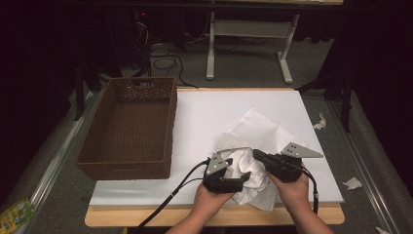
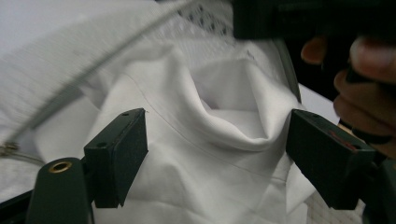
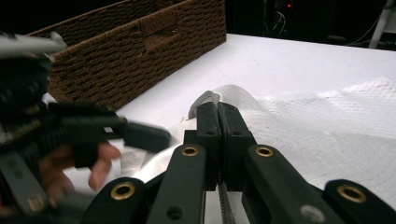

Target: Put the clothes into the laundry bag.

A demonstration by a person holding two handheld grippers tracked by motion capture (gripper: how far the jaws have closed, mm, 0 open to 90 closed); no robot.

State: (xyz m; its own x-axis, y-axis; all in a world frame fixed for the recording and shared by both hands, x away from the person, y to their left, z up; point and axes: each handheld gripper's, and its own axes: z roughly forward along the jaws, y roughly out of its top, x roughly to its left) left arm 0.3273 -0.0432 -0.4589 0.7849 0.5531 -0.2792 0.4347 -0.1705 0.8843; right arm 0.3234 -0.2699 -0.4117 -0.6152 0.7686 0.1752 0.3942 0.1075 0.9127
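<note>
A white mesh bag [image 1: 265, 127] with a grey zipper edge lies on the white table [image 1: 219, 105], right of centre. A crumpled white cloth [image 1: 242, 165] sits at the bag's near end. My left gripper [image 1: 239, 179] is open, its jaws standing on either side of a fold of the cloth [image 2: 219, 116]. My right gripper [image 1: 258, 155] comes in from the right, shut on the bag's edge [image 3: 205, 99]. In the left gripper view the mesh and zipper [image 2: 56, 60] run along the upper left, behind my left gripper [image 2: 219, 154]. My right gripper [image 3: 218, 114] has its jaws pressed together.
A brown woven basket [image 1: 129, 126] stands open on the table's left side, also in the right gripper view [image 3: 130, 51]. Paper scraps [image 1: 352, 183] lie on the floor to the right. Cables and a white desk frame [image 1: 248, 29] are beyond the far edge.
</note>
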